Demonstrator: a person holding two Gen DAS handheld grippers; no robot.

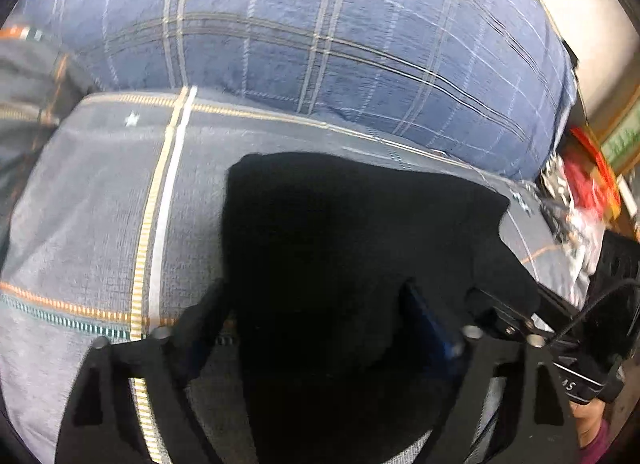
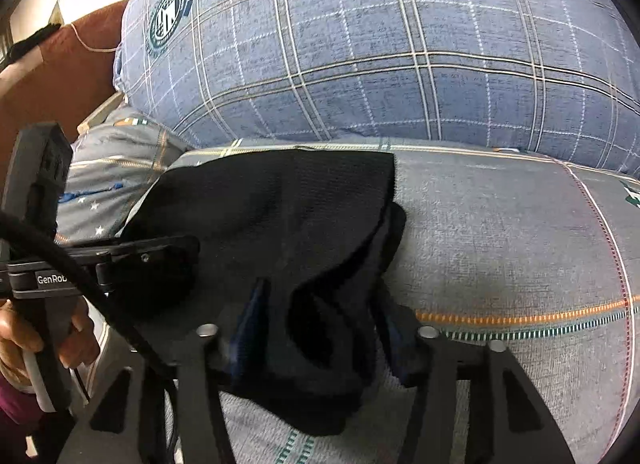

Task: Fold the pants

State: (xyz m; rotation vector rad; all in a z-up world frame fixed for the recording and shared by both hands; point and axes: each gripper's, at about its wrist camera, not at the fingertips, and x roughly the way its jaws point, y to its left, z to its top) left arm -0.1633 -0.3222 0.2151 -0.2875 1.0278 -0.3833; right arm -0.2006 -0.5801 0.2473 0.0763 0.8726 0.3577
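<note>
Here the black knit pants [image 2: 280, 232] are gripped at the near edge by both grippers [image 1: 316, 316] [image 2: 316, 324], seemingly mid-fold; laying flat on the grey striped bedcover [image 2: 500, 232] is called for next.

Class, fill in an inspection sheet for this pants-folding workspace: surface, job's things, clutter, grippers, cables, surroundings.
Surface: grey striped bedding, soft, uneven.
Job's things: black pants bunched on the bedding.
Clutter: red and white items at the bed's edge, blurred.
Grippers: left hand-held gripper and right hand-held gripper both have pants fabric between their fingers; closure unclear.
Cables: black cable crossing the left hand-held gripper's handle.
Surroundings: blue plaid pillow, brown headboard.
</note>
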